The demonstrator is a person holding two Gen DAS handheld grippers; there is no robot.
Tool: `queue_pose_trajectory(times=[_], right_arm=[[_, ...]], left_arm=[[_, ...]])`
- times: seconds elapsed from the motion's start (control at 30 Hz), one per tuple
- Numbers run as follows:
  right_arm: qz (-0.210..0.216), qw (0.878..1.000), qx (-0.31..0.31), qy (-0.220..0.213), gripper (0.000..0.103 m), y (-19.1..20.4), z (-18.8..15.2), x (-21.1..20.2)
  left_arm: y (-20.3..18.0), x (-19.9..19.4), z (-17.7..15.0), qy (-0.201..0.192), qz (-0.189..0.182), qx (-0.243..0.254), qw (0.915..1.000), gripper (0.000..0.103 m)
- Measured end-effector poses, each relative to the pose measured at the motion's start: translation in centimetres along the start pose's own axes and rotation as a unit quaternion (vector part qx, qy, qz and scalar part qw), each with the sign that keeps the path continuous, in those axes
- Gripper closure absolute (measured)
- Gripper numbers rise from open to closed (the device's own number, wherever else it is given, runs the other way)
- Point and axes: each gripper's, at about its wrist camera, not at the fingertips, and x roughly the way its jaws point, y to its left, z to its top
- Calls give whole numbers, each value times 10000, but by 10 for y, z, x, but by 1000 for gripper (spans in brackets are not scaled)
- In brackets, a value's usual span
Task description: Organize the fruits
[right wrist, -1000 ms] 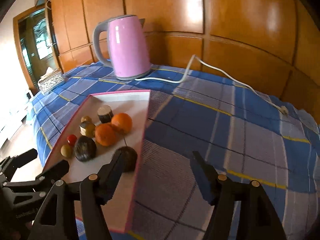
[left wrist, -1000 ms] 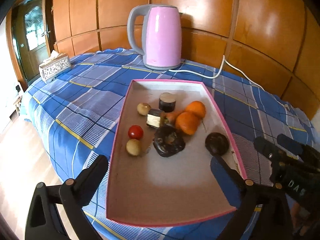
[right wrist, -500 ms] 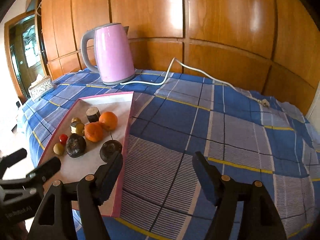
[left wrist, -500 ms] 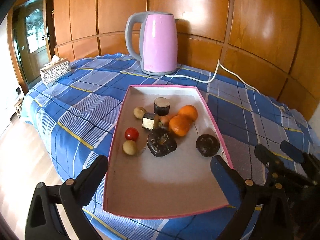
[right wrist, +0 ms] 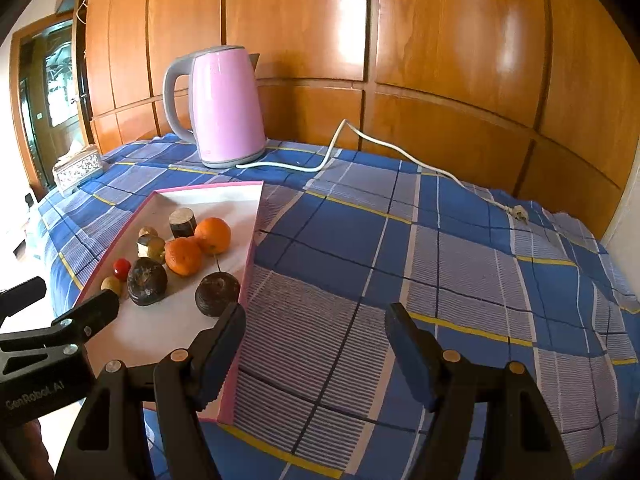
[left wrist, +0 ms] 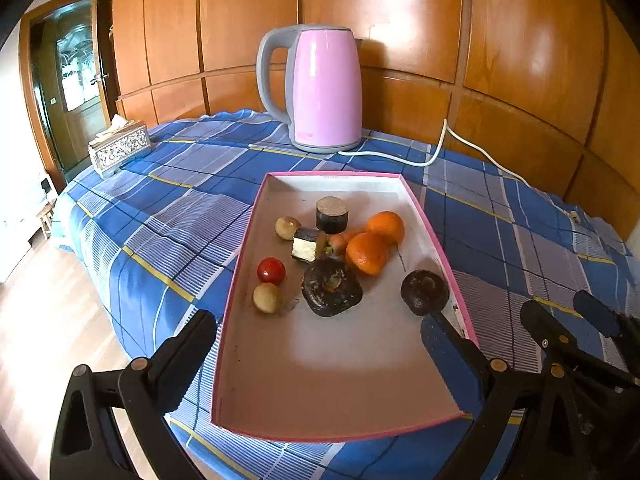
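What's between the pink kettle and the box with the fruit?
Only tablecloth, blue and checked. No fruit or other thing sits between the kettle and the box; the kettle's white cord trails off to the side. The left claw's view shows it best.

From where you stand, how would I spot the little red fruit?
Find the pink-rimmed tray in front of the pink kettle. Near its left wall lies the red fruit, just behind a pale yellowish ball. It is the only glossy red thing there.
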Motion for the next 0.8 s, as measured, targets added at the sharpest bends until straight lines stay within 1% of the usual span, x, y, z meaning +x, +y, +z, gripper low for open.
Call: queue_pose_trajectory(times=[0.47, 0.8], right_arm=[[5, 10000, -2, 90, 30, 3, -5, 8], [55, 9998, -184, 1, 30, 13, -6, 5]], left_arm=[[7, 8, 0, 43, 82, -118, 9999, 0], [9, 8, 1, 48, 138, -220, 9997, 0]])
